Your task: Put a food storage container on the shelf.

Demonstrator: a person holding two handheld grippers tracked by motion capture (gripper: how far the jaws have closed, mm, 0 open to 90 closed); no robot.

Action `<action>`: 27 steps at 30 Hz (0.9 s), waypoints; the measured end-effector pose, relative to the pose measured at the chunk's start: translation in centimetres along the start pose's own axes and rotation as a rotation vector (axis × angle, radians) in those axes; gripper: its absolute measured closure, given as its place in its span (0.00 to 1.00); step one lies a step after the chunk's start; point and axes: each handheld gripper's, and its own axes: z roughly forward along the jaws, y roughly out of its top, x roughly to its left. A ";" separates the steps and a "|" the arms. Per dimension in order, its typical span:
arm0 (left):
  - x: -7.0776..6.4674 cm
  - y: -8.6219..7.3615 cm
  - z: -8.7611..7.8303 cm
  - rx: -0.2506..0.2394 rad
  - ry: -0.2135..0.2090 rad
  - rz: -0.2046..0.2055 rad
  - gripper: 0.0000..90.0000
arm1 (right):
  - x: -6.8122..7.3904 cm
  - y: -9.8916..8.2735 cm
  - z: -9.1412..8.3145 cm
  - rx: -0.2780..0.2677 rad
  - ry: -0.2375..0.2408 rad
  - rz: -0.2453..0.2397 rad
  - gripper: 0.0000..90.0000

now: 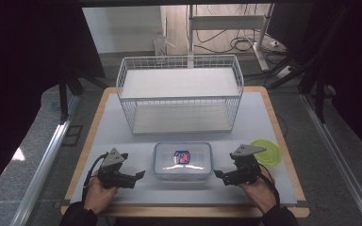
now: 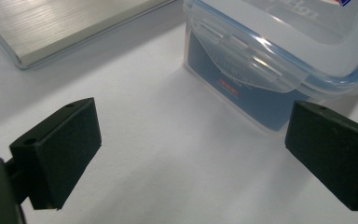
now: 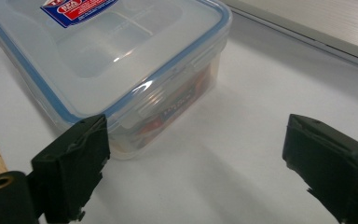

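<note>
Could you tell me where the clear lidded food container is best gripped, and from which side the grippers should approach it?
Probably by its two short ends. The food container lies flat with its lid on, long side toward the person, and the left gripper and right gripper flank those ends, jaws open. Each could come in level from its side under the lid's latch flap.

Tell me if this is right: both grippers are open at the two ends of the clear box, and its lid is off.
Not quite. The lid is on the clear box, as the right gripper view shows. The rest holds: the left gripper and right gripper stand open at its two ends.
</note>
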 end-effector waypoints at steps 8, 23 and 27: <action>-0.3 0.7 0.0 0.024 -0.036 -0.019 0.04 | 0.3 0.4 -0.1 -0.043 -0.012 0.004 0.03; -0.6 3.6 1.7 -0.013 -0.181 -0.012 0.01 | 1.6 2.0 0.9 -0.040 0.056 0.049 0.03; -0.3 4.0 3.1 0.006 -0.247 -0.063 0.00 | 1.7 2.6 1.9 -0.011 0.112 0.074 0.04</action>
